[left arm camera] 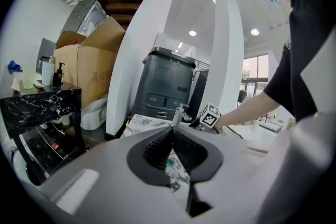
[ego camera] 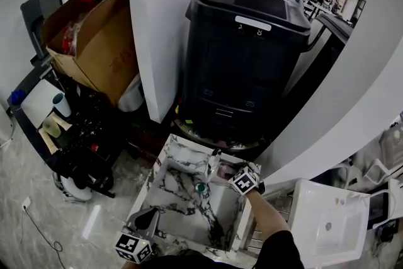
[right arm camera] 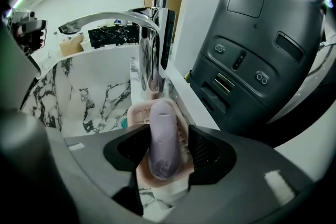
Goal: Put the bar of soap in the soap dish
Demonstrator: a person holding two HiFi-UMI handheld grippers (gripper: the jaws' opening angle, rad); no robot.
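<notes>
A purple bar of soap (right arm camera: pixel 164 136) lies lengthwise on the pink soap dish (right arm camera: pixel 137 113), on the marble sink's rim beside the chrome faucet (right arm camera: pixel 149 44). My right gripper (right arm camera: pixel 165 135) is open around the soap, with a small gap at each pad. In the head view the right gripper (ego camera: pixel 227 172) reaches down to the far right corner of the marble sink (ego camera: pixel 189 208), next to the faucet (ego camera: pixel 214 160). My left gripper (ego camera: pixel 143 219) is shut and empty, hovering at the sink's near left edge. From the left gripper view, the left gripper (left arm camera: pixel 172 134) points across the basin.
A tall black machine (ego camera: pixel 245 53) stands behind the sink, and a white column (ego camera: pixel 170 22) rises to its left. A cardboard box (ego camera: pixel 94 41) and a black marble shelf with cups (ego camera: pixel 44 110) sit at the left. Another white basin (ego camera: pixel 330 223) is at the right.
</notes>
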